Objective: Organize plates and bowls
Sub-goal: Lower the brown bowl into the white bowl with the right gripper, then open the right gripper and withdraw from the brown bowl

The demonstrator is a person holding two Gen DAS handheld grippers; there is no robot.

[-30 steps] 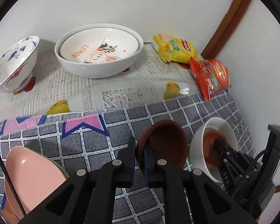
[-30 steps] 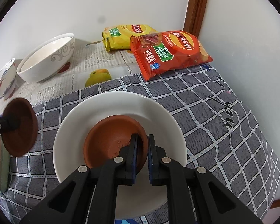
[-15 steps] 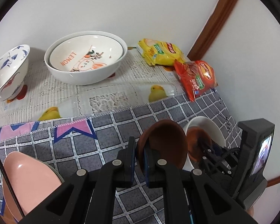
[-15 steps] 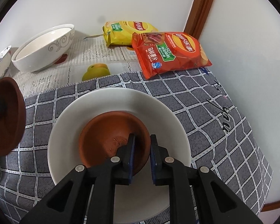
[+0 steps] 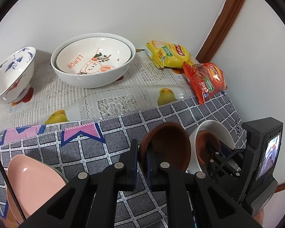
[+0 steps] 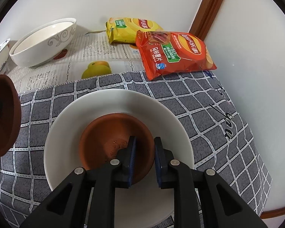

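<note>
My left gripper [image 5: 142, 155] is shut on the rim of a brown saucer [image 5: 171, 146] and holds it tilted above the grey checked cloth; the saucer also shows at the left edge of the right wrist view [image 6: 3, 115]. My right gripper [image 6: 144, 152] is open, its jaws straddling the near rim of a second brown saucer [image 6: 112, 138] that lies in a white plate [image 6: 108, 102]. That plate [image 5: 214, 129] and saucer [image 5: 205, 142] show to the right in the left wrist view, with the right gripper body beside them.
A large white bowl with a nested lemon-print bowl [image 5: 93, 60], a blue-patterned bowl [image 5: 11, 74], and yellow [image 5: 167, 55] and red [image 5: 205, 79] chip bags stand at the back by the wall. A pink plate [image 5: 32, 182] lies at front left.
My right gripper has opened and let go of the brown saucer in the white plate. My left gripper has lifted slightly with its saucer still held.
</note>
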